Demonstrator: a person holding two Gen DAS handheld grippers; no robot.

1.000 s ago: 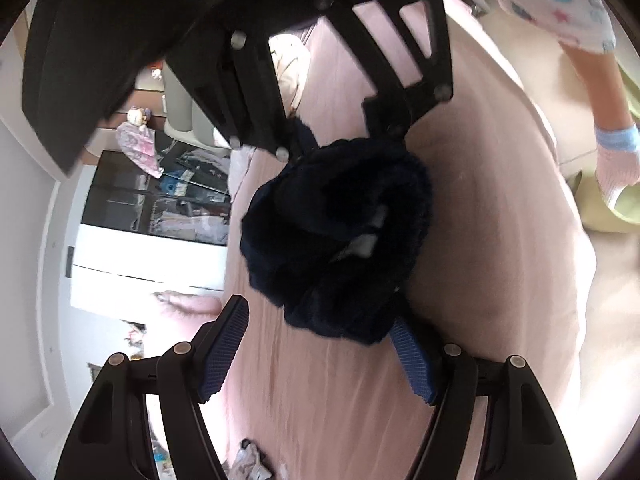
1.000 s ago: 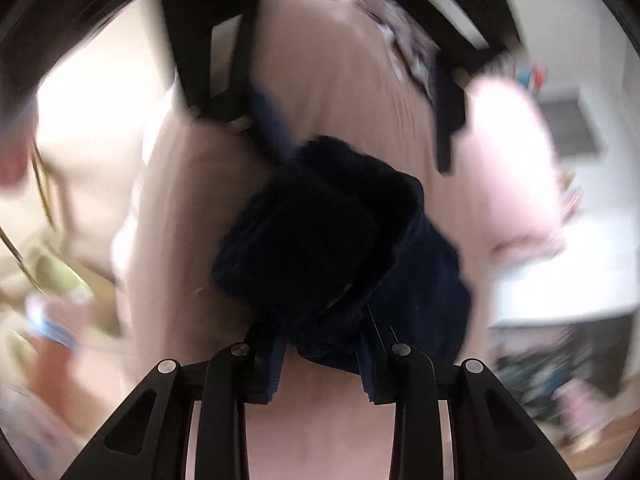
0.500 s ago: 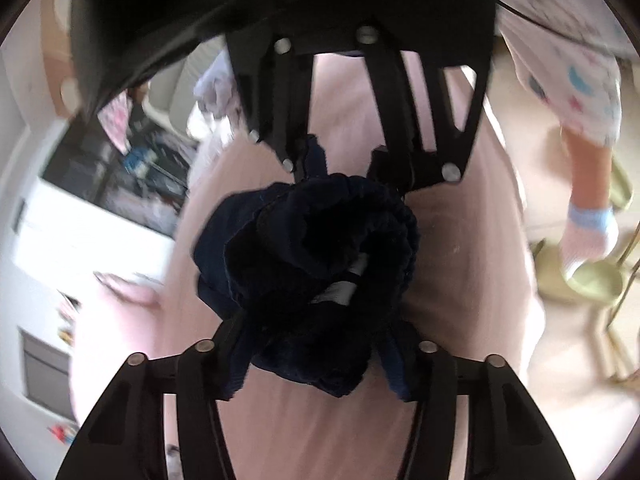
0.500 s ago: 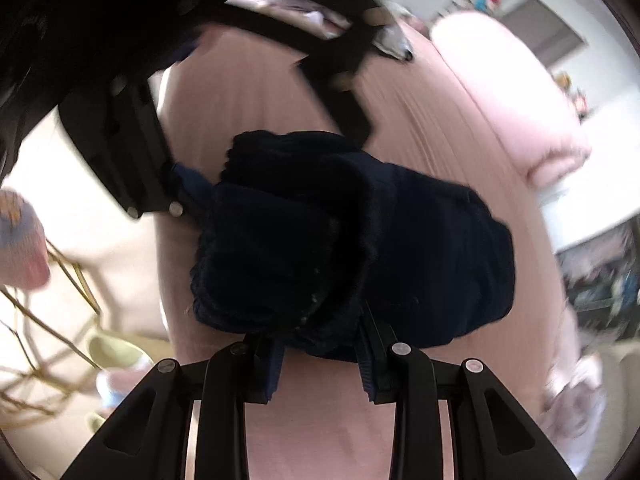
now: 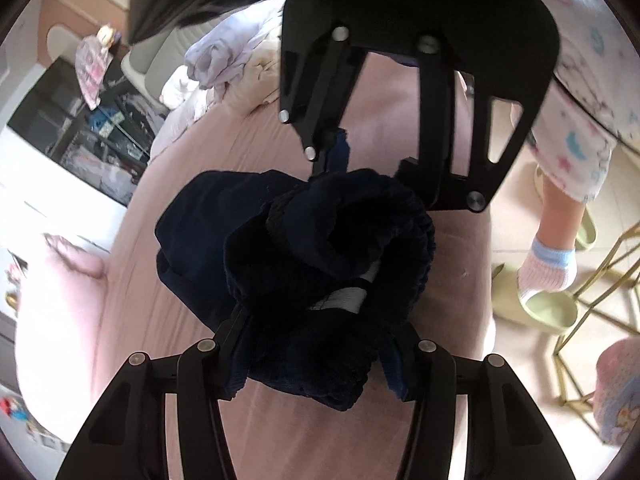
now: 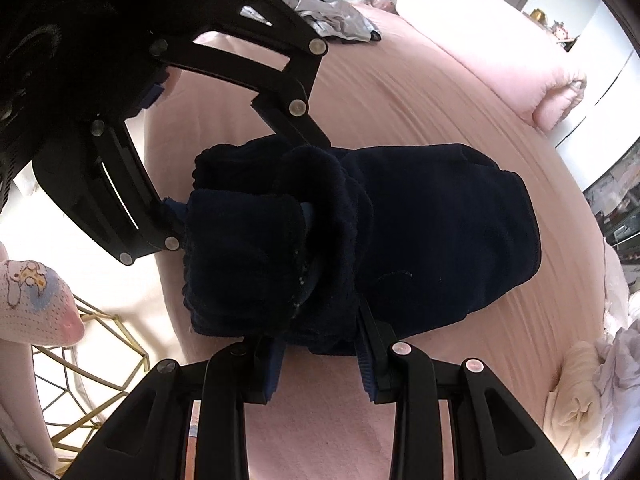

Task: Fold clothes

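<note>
Below, a pink bed (image 6: 420, 92) is spread, on which a dark navy garment (image 6: 420, 240) is bunched near the edge. Its ribbed hem is clamped by the left hand-held gripper (image 5: 312, 364) and, apparently, the right hand-held gripper (image 6: 320, 364).

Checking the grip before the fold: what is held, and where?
Both claws, left and right, pinch the dark navy fleece garment at its bunched ribbed edge.

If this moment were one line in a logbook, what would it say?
task: fold clothes | left gripper: shut on garment | right gripper: shut on garment | surface: pink bed
</note>
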